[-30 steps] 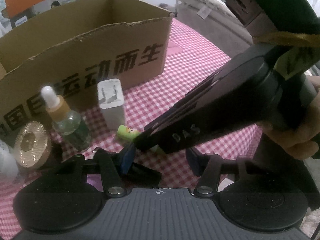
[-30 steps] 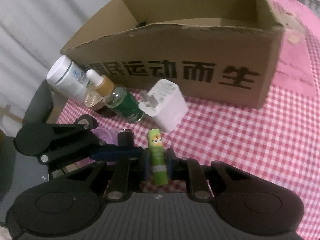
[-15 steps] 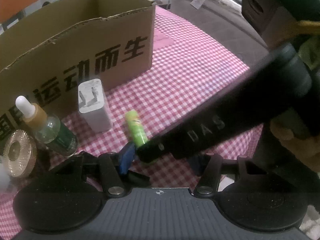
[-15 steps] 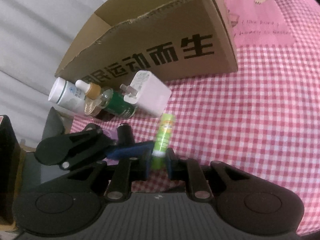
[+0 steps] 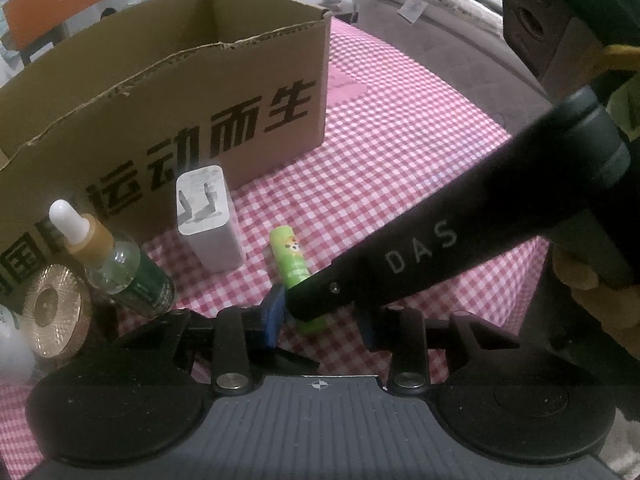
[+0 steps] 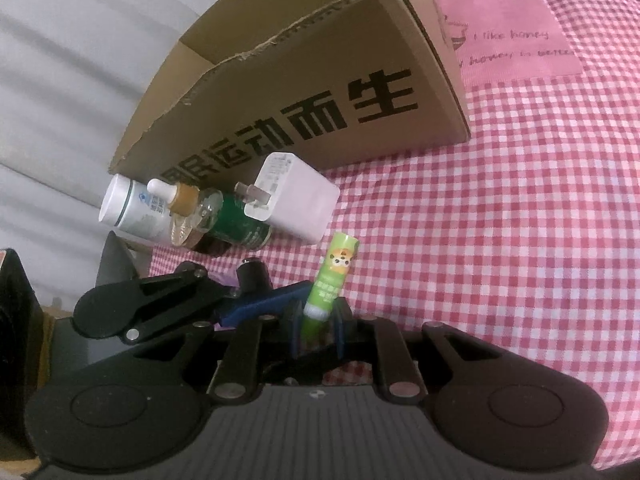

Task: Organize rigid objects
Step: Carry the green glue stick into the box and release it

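Green tube [image 6: 334, 276] with a cartoon label is pinched at its lower end in the right claw [image 6: 316, 320]. It tilts, cap end up and ahead of the jaws, off the red-and-white checked cloth [image 6: 500, 240].

Left claw [image 5: 320, 320] comes in from the right claw's left. Its jaws have just been closing, with the tube's lower end and the right claw's tip between them. Can't tell whether the pads press on anything.

Ahead-left of both claws, near the tube: white charger [image 5: 208, 220], prongs showing. Further left is a dropper bottle [image 5: 120, 268], then a gold lid [image 5: 52, 316] and a white bottle [image 6: 132, 208], bunched together.

Behind that row is an open cardboard box [image 5: 160, 120] with black lettering. A hand [image 5: 600, 300] grips the right claw's handle.
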Motion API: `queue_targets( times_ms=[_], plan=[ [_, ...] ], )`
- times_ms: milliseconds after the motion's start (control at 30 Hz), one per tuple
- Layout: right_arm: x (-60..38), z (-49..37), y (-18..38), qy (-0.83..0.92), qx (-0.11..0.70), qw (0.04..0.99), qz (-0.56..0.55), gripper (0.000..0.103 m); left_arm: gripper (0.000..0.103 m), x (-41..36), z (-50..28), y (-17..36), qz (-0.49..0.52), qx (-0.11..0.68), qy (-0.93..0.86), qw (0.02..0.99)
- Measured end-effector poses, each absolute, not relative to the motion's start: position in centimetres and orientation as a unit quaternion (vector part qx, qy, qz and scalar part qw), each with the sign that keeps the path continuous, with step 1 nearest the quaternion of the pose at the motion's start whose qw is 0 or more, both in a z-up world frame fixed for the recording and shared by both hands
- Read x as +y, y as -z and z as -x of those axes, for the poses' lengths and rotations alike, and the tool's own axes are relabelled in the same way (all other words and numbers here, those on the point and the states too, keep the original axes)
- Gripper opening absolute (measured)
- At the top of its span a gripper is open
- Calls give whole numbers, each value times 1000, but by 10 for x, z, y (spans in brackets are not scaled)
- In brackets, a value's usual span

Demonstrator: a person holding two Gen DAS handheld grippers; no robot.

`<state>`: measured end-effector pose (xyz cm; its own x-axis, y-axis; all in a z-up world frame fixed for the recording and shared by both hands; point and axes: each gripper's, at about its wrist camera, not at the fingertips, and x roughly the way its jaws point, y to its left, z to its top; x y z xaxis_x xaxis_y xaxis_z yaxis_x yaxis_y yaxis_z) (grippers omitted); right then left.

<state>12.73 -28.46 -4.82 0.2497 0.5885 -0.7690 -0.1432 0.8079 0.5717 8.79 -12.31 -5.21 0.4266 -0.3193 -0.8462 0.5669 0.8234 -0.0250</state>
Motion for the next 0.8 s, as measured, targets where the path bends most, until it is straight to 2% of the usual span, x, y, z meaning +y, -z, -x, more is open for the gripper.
queue_targets(
  times_ms=[333, 800],
  plan=[
    [-287, -101, 27, -217, 536, 790, -205, 18, 36, -126, -71, 31, -128, 434, 290, 843],
    [-266, -75, -83, -231, 431, 859, -149, 18, 36, -98, -64, -47, -116, 320, 275, 899]
  ],
)
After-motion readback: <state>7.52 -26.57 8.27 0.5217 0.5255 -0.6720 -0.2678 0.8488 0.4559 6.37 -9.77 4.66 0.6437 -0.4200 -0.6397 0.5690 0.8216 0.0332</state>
